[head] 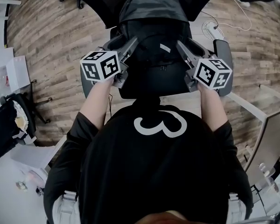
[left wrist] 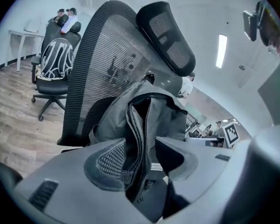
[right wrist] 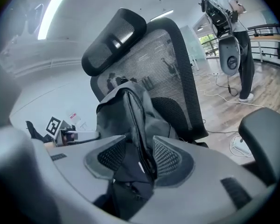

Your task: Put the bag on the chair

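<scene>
A dark grey bag (head: 154,43) stands upright on the seat of a black mesh office chair (head: 222,50), leaning against its back. My left gripper (head: 129,48) is at the bag's left side and my right gripper (head: 183,49) at its right side. In the left gripper view the jaws (left wrist: 140,149) stand apart with the bag's (left wrist: 154,111) zipped edge in the gap; the right pad is clear of it. In the right gripper view the jaws (right wrist: 139,152) are wide, with the bag's (right wrist: 121,111) edge between the pads. The chair's back (right wrist: 165,64) and headrest (left wrist: 165,36) rise behind.
Another office chair (left wrist: 56,64) stands on the wood floor beside a white desk (left wrist: 23,34). A person (right wrist: 228,13) stands at the far right by a railing. Cables and a white round plug block (head: 212,29) lie on the floor. White desks (head: 270,125) flank me.
</scene>
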The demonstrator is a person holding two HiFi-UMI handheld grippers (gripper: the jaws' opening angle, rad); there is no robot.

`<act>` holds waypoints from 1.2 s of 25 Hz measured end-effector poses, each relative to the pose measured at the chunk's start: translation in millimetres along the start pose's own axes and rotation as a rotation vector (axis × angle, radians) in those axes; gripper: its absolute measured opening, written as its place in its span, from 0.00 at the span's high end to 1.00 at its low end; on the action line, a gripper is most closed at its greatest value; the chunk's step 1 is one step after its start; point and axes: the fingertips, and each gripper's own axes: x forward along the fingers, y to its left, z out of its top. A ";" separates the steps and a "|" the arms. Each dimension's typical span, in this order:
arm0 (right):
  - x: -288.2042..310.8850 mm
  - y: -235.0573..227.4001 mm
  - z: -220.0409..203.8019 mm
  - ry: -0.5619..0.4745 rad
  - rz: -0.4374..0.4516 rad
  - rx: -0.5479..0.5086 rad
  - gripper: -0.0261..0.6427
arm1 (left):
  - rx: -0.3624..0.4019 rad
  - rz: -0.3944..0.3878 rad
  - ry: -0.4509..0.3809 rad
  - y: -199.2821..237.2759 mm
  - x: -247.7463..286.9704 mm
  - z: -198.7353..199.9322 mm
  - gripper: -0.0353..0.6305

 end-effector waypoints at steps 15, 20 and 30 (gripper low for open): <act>-86.9 60.1 -13.4 -0.086 0.063 -0.070 0.70 | -0.023 0.001 -0.044 -61.5 -82.2 -45.1 0.63; -130.2 103.6 -28.2 -0.119 0.159 0.019 0.75 | 0.038 -0.018 -0.080 -105.0 -119.8 -56.0 0.68; -254.0 223.7 -69.1 -0.168 0.427 -0.056 0.89 | 0.143 -0.264 -0.069 -233.7 -211.9 -103.4 0.83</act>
